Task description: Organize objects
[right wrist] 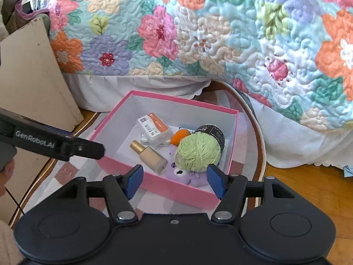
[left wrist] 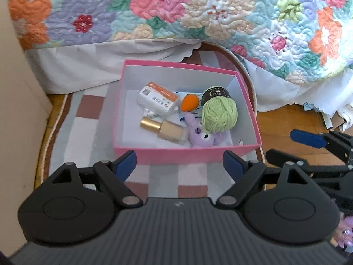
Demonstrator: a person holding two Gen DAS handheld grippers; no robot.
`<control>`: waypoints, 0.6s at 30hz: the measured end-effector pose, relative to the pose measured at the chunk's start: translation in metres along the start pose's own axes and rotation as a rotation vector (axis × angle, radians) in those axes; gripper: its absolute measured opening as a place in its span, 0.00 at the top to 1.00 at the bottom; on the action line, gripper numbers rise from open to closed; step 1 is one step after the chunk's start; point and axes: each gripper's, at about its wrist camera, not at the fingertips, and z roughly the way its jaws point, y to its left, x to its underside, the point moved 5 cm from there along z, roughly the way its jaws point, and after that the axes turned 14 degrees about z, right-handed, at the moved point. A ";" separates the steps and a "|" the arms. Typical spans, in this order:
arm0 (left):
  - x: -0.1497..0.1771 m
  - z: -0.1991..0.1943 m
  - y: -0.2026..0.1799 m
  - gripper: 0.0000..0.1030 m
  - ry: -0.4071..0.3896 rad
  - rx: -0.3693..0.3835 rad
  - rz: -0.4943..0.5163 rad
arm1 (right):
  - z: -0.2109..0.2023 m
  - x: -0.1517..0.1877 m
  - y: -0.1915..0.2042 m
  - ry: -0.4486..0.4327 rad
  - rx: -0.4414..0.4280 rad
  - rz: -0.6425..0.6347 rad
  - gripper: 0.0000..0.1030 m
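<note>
A pink box (left wrist: 154,154) with a white inside stands on a checked rug. It holds a green yarn ball (left wrist: 219,114), a purple plush toy (left wrist: 204,137), a beige bottle with a gold cap (left wrist: 167,130), a white and orange packet (left wrist: 157,99) and an orange egg-shaped sponge (left wrist: 188,102). My left gripper (left wrist: 179,162) hovers open above the box's near wall, with nothing between its fingers. In the right wrist view my right gripper (right wrist: 175,176) is open and empty too, over the near corner of the box (right wrist: 187,195), just above the plush toy (right wrist: 185,175) and yarn (right wrist: 196,152).
A bed with a floral quilt (left wrist: 198,11) and a white skirt (left wrist: 88,61) rises right behind the box. A beige panel (right wrist: 28,72) stands at the left. The rug (left wrist: 88,132) lies on a wooden floor (left wrist: 286,119), with papers at the far right under the bed.
</note>
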 end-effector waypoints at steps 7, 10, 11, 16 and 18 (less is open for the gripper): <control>0.024 -0.031 0.011 0.15 0.010 -0.038 -0.010 | -0.029 0.009 0.009 -0.006 0.003 0.034 0.28; 0.033 -0.040 0.017 0.13 0.021 -0.063 -0.012 | -0.035 0.017 0.015 -0.006 0.005 0.031 0.28; 0.036 -0.043 0.019 0.13 0.025 -0.071 -0.010 | -0.037 0.020 0.016 -0.003 -0.001 0.037 0.28; 0.049 -0.054 0.024 0.11 0.032 -0.090 -0.009 | -0.045 0.031 0.021 0.003 -0.018 0.067 0.28; 0.055 -0.059 0.023 0.11 0.030 -0.088 -0.008 | -0.048 0.034 0.024 0.003 -0.017 0.067 0.28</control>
